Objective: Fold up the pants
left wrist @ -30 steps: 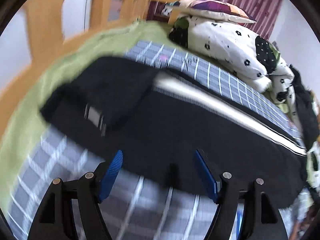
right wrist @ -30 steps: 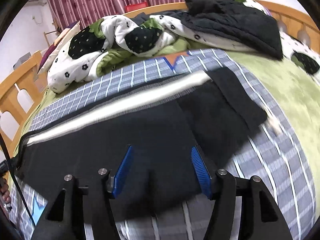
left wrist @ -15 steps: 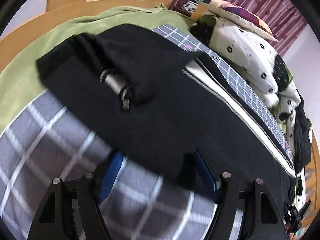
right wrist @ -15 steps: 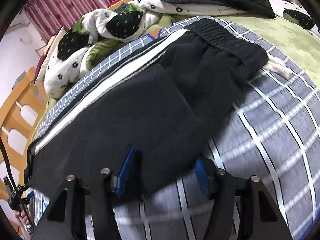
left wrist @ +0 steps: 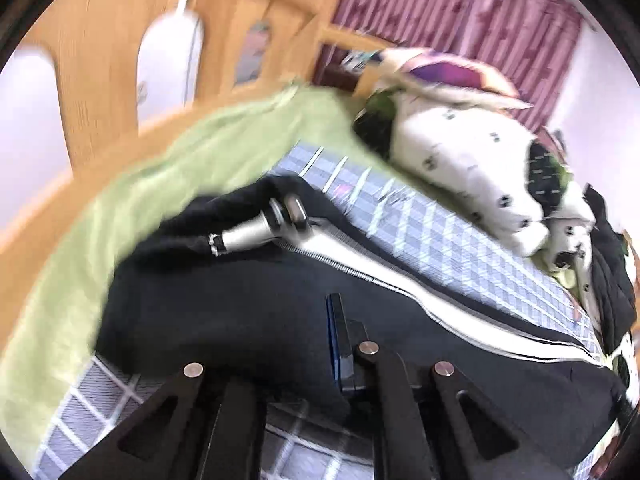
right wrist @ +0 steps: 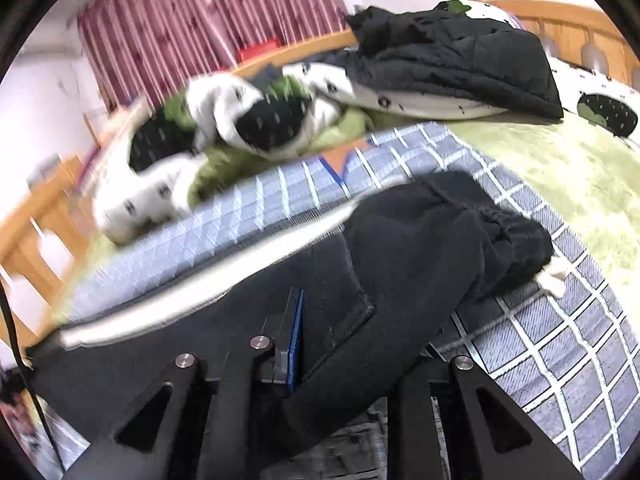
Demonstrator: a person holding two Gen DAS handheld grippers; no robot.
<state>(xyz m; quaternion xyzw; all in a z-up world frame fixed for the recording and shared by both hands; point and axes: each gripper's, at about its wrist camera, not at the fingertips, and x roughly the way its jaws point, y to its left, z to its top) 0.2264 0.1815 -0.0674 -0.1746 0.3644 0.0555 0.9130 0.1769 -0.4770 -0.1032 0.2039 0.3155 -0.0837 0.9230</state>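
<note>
Pants [left wrist: 248,312] lie spread across the bed, black with a white stripe [left wrist: 460,312] down the side. Both tongs have just been closing, and black cloth is between the jaws of each.

From the left wrist, the left tongs [left wrist: 320,356] are pinched tight on the near edge of the pants. Only one blue pad shows; the cloth covers the other. Past the tongs, up and to the left, the leg end is bunched, with a silver band [left wrist: 248,234] on it. Under the pants is a blue checked sheet [left wrist: 440,232], and a green blanket [left wrist: 120,208] lies to the left of it. Far ahead sits a white pillow with black spots [left wrist: 460,152].

From the right wrist, the right tongs [right wrist: 320,352] are squeezed onto the near edge too, and a fold of cloth hangs over them. The waistband [right wrist: 508,228] is bunched ahead and to the right, with a white cord end [right wrist: 554,278] sticking out. A dark jacket [right wrist: 460,60] lies far ahead on the bed.
</note>
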